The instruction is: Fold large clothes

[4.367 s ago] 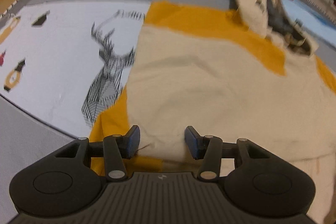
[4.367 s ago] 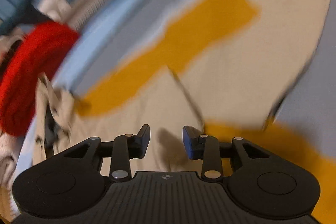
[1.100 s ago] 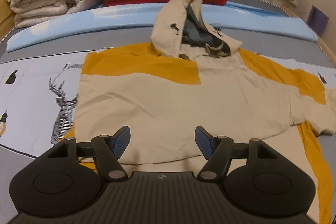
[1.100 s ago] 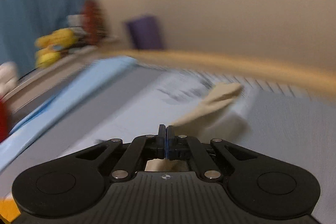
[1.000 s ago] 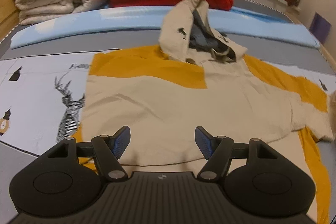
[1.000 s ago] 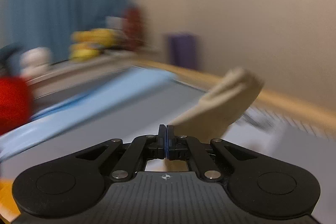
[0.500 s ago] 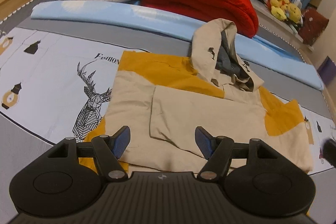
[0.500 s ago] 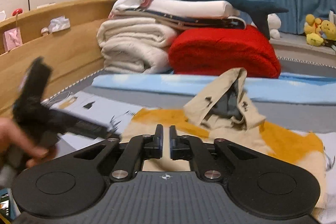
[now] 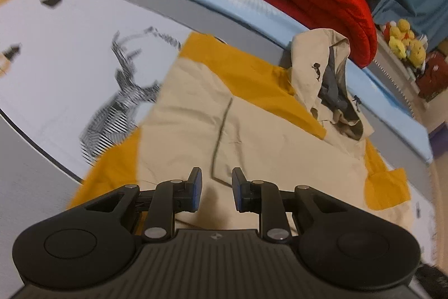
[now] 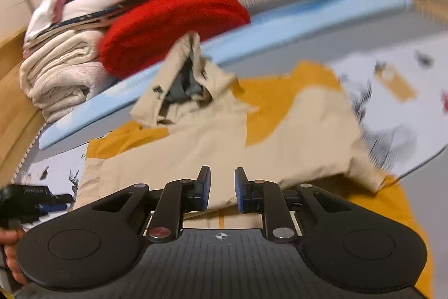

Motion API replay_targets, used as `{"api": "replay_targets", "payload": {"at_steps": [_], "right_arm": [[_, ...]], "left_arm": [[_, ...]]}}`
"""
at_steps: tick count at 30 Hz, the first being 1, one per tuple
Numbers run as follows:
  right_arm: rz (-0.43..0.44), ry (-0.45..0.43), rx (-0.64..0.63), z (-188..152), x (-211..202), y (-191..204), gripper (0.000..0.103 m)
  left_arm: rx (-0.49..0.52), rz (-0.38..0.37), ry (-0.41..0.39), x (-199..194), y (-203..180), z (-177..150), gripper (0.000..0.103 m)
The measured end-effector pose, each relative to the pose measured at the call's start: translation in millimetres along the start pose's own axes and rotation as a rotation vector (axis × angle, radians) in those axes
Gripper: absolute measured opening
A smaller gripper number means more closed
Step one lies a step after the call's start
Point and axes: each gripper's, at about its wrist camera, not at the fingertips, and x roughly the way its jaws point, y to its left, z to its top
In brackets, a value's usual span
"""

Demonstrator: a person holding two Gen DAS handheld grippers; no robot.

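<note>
Beige-and-mustard hoodie (image 9: 280, 147) lay ahead of both claws, sleeve folded across body. Left gripper (image 9: 214, 188) narrowing, right gripper (image 10: 221, 188) parting, both empty. Next: pinch hem edge.

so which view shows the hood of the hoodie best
The left wrist view: the hood is fairly sharp there, with its grey lining and small dark prints readable. In the right wrist view the hood sits nearer the middle of the picture, but motion blur smears its opening and detail.
</note>
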Motion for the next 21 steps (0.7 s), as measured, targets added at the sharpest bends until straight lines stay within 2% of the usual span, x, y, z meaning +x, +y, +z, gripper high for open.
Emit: {"api": "replay_targets", "payload": {"at_steps": [1, 3, 8, 10, 17, 19, 20, 21], "right_arm": [[-0.012, 0.011, 0.016, 0, 6, -4, 0.021], [-0.022, 0.059, 0.066, 1, 18, -15, 0.03], [-0.025, 0.143, 0.214, 5, 45, -33, 0.037], [-0.03, 0.156, 0.247, 7, 53, -37, 0.038], [-0.048, 0.203, 0.317, 7, 60, -44, 0.038], [-0.046, 0.209, 0.317, 6, 61, -44, 0.038], [-0.045, 0.211, 0.315, 6, 61, -43, 0.038], [-0.045, 0.212, 0.313, 7, 62, -42, 0.038]], "left_arm": [[-0.019, -0.011, 0.008, 5, 0, -1, 0.025], [-0.066, -0.021, 0.028, 15, 3, -2, 0.027], [-0.198, -0.056, 0.084, 39, 13, -4, 0.036], [-0.243, -0.079, 0.097, 46, 16, -5, 0.049], [-0.335, -0.107, 0.099, 62, 20, -2, 0.051], [-0.343, -0.103, 0.092, 64, 19, -1, 0.047], [-0.338, -0.095, 0.084, 63, 18, -1, 0.041], [-0.325, -0.079, 0.07, 61, 17, -1, 0.021]]}}
